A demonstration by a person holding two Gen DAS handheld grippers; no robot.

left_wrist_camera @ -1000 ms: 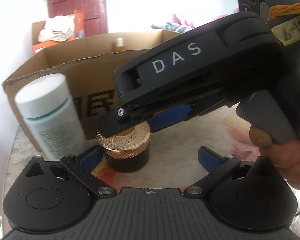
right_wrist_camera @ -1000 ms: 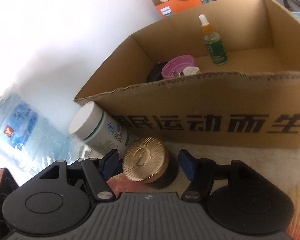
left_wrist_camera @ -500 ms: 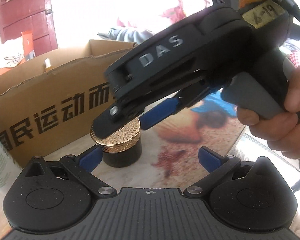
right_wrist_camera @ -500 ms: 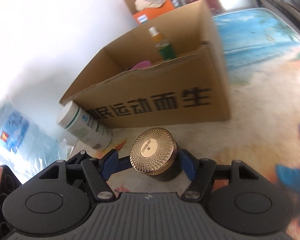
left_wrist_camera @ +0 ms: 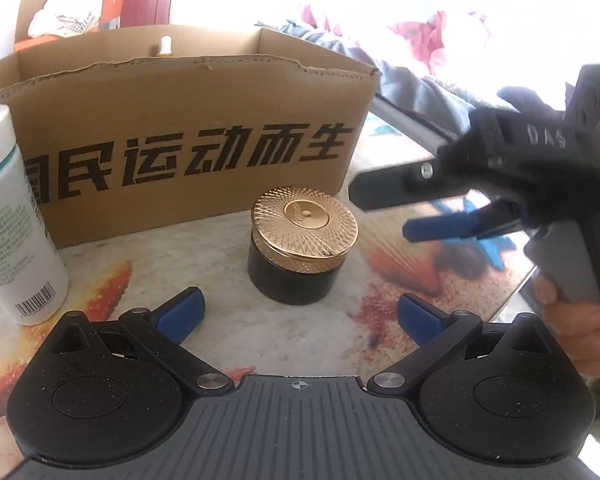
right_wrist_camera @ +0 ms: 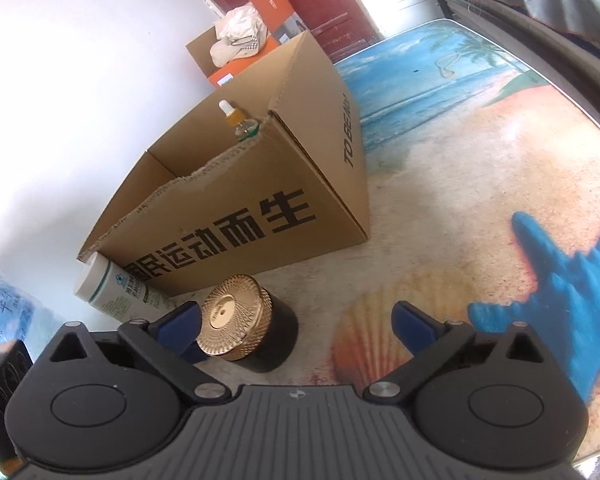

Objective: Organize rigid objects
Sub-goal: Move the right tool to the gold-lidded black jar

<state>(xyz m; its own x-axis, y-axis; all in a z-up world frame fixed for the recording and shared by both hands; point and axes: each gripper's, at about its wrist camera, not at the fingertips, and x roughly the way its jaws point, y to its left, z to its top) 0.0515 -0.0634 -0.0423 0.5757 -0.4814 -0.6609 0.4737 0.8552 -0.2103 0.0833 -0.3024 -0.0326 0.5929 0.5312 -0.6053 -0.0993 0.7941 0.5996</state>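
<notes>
Left tool (left_wrist_camera: 300,316): I am holding it with its jaws standing wide apart and nothing between the blue pads (left_wrist_camera: 180,312); it is pointing down at the jar.
Right tool (right_wrist_camera: 296,326): its jaws have just been opening and are now standing fully apart. The jar is sitting inside the gap, close against the left pad (right_wrist_camera: 180,326), and I cannot tell whether that pad is touching it; the right pad is well clear. Nothing is being gripped. In the left wrist view this tool (left_wrist_camera: 384,212) is hanging to the right of the jar, apart from it, blurred.
Jar (left_wrist_camera: 300,246): dark body, ribbed gold lid, standing upright on the counter (left_wrist_camera: 332,336) just in front of the box's printed wall.
Cardboard box (left_wrist_camera: 188,136): open-topped, sitting toward the counter's back edge; a dropper bottle (right_wrist_camera: 240,122) is standing inside it.
White bottle (left_wrist_camera: 10,224): standing upright near the counter's left edge, beside the box's front left corner.
My right hand (left_wrist_camera: 580,320): gripping the right tool's handle.
</notes>
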